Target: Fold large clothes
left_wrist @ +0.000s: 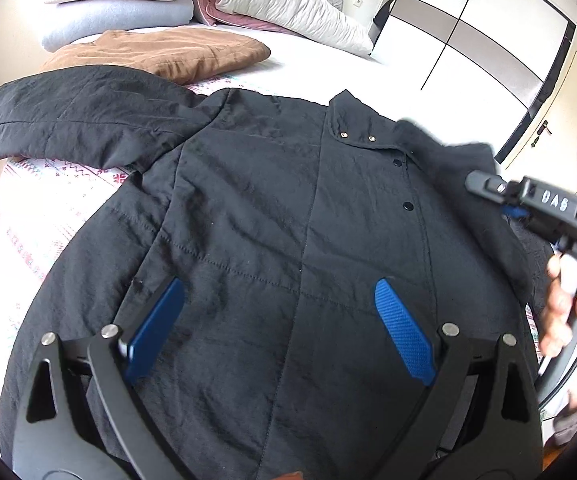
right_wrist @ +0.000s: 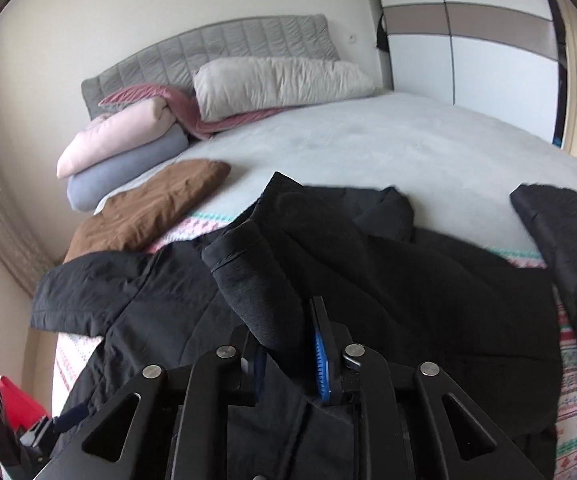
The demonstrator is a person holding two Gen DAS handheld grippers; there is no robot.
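Note:
A large black quilted jacket [left_wrist: 272, 216] lies spread front up on the bed, its left sleeve [left_wrist: 68, 120] stretched out to the side. My left gripper [left_wrist: 280, 320] is open and hovers over the jacket's lower front, with nothing between its blue pads. My right gripper [left_wrist: 500, 196] comes in from the right edge of the left wrist view. In the right wrist view it [right_wrist: 292, 356] is shut on a fold of the jacket's black fabric [right_wrist: 264, 296], lifted over the jacket body [right_wrist: 408, 288].
A folded brown garment [left_wrist: 176, 52] lies on the bed beyond the jacket. Folded pink and blue blankets [right_wrist: 124, 148] and a pale pillow [right_wrist: 280, 80] sit by the grey headboard. A white wardrobe [left_wrist: 468, 24] stands to the right. A red object [right_wrist: 12, 400] is at the lower left.

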